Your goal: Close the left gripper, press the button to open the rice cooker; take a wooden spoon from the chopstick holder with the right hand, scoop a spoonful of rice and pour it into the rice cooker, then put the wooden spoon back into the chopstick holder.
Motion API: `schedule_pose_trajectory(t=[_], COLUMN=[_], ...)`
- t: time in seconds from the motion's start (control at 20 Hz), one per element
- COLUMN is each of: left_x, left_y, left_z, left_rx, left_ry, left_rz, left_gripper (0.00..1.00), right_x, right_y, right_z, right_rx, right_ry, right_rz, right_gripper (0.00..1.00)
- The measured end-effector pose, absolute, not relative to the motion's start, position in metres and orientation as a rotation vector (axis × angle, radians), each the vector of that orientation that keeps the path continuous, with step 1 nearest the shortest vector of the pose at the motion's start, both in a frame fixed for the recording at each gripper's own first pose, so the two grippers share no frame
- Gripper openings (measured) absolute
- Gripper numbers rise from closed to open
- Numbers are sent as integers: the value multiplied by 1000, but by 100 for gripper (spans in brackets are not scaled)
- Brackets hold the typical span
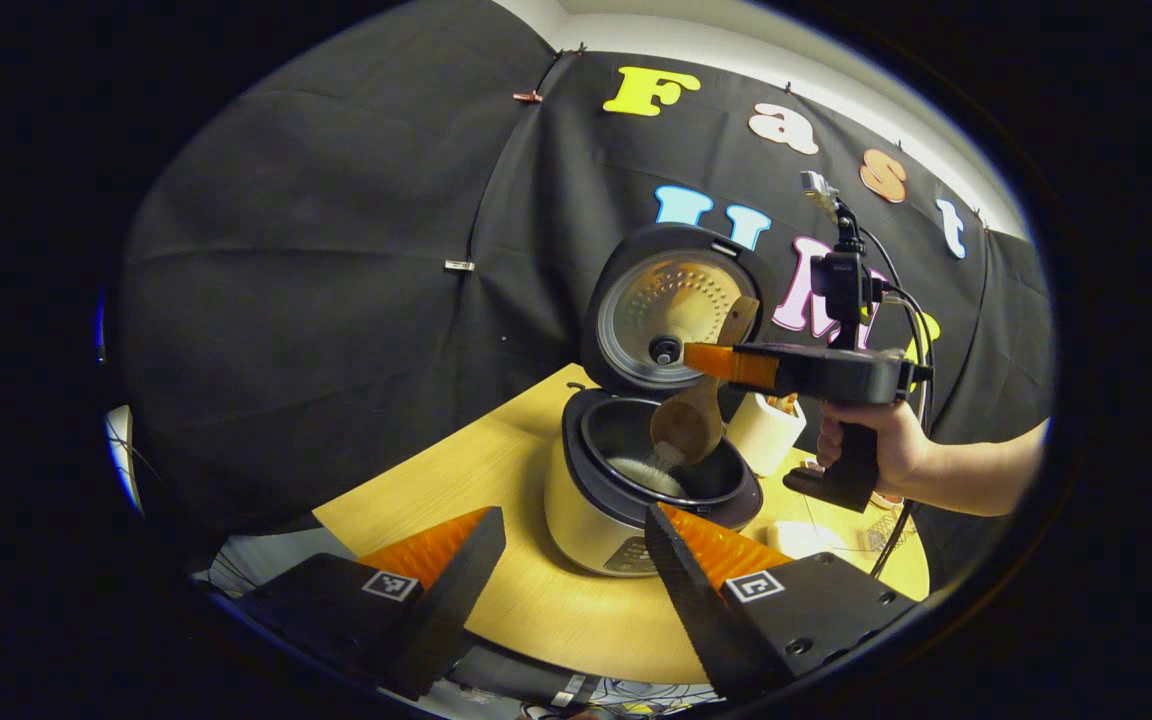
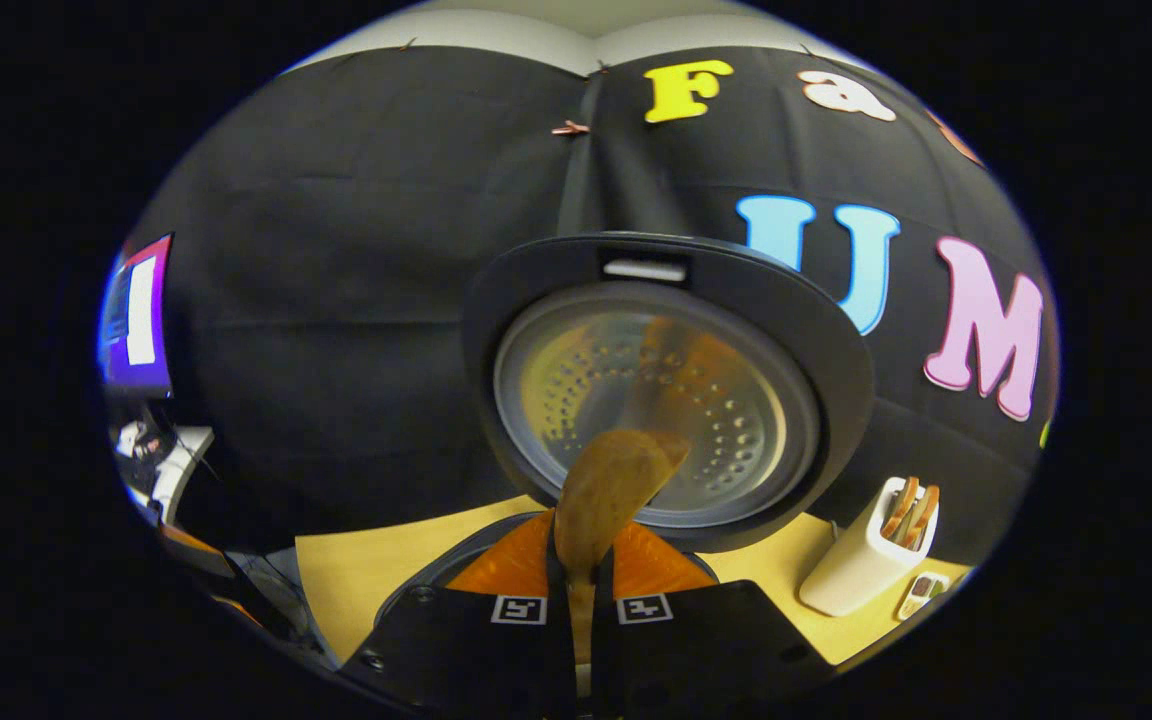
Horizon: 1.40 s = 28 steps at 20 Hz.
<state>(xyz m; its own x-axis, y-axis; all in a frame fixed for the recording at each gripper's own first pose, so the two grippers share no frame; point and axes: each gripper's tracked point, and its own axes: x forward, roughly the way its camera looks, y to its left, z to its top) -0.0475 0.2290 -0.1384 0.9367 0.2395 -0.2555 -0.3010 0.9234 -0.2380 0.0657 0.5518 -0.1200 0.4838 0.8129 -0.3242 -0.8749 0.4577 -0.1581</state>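
Walls: black cloth backdrop [image 1: 316,260] hung in folds, pinned along the top | above it a pale white wall strip [image 1: 736,55] | furniture: light wooden counter [image 1: 536,600] | far left: a glowing screen [image 2: 136,315]

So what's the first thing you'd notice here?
The cream rice cooker on the pale wooden table, its round black lid standing open. Above its pot, the right gripper tips a brown wooden spoon, spilling white rice. A white chopstick holder stands beside it.

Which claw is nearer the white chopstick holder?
Right. The right claw holds the wooden spoon over the cooker, beside the chopstick holder; the left claw sits before the cooker.
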Motion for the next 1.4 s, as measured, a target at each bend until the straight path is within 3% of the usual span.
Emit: schedule_pose_trajectory(t=[0.05, 0.2, 0.5, 0.9, 1.4], left_x=[-48, -51, -51, -38, 8], left_y=[229, 230, 223, 188, 143], left_z=[-138, -140, -134, -112, -81], left_rx=[-277, -284, -254, -195, -103], left_ry=[222, 225, 210, 170, 141], left_rz=[279, 282, 274, 199, 152], left_gripper=[96, 92, 96, 96, 96], right_x=[62, 54, 63, 101, 180], right_y=[551, 548, 533, 440, 210], right_z=[-123, -128, -105, -32, -9], right_rx=[-344, -391, -280, 29, 101], right_ry=[205, 194, 230, 256, 233], right_rz=[1064, 1089, 1029, 803, 443], right_gripper=[7, 11, 11, 11, 11])
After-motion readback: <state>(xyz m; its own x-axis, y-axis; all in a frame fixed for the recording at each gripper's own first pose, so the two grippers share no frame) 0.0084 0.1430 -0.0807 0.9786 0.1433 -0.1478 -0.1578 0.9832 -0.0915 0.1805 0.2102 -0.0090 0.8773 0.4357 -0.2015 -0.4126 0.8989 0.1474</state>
